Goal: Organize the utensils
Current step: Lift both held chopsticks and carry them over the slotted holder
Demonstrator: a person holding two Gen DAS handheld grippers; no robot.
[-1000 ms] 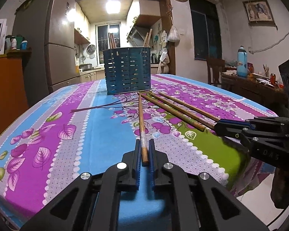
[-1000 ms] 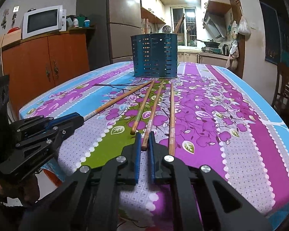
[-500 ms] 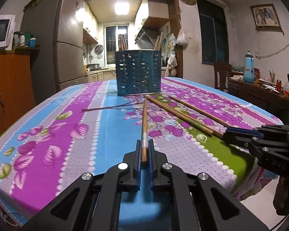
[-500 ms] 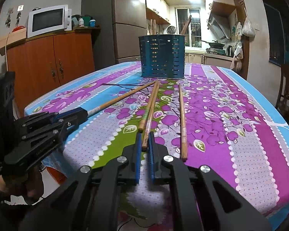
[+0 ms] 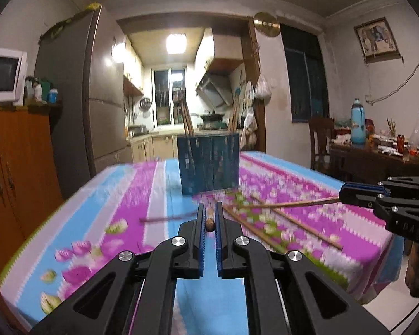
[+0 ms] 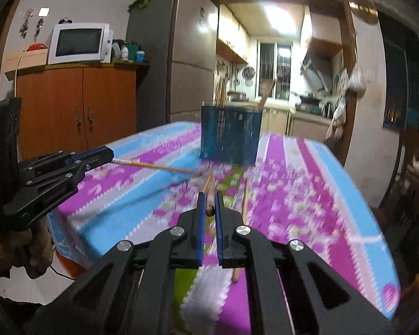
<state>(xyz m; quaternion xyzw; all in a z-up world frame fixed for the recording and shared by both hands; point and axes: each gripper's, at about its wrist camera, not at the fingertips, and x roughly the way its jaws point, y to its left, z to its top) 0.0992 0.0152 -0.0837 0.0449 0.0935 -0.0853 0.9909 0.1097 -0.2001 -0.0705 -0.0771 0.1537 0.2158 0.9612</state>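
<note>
Floral tablecloth (image 5: 131,195) striped in blue, magenta and grey, dark blue slotted utensil holder (image 5: 208,164), brown wooden chopsticks (image 5: 282,217), orange-brown cabinet (image 6: 78,109), white microwave (image 6: 78,43)

Left gripper (image 5: 209,217): we hold it pointing slightly downward, jaws clamped on the end of a chopstick (image 5: 210,224). Our hand (image 6: 28,254) grasps its handle from below.

Right gripper (image 6: 209,205): we hold it likewise tilted a little down, jaws closed on the end of a second chopstick (image 6: 210,210). From the left wrist camera it shows side-on, at the right edge.
</note>
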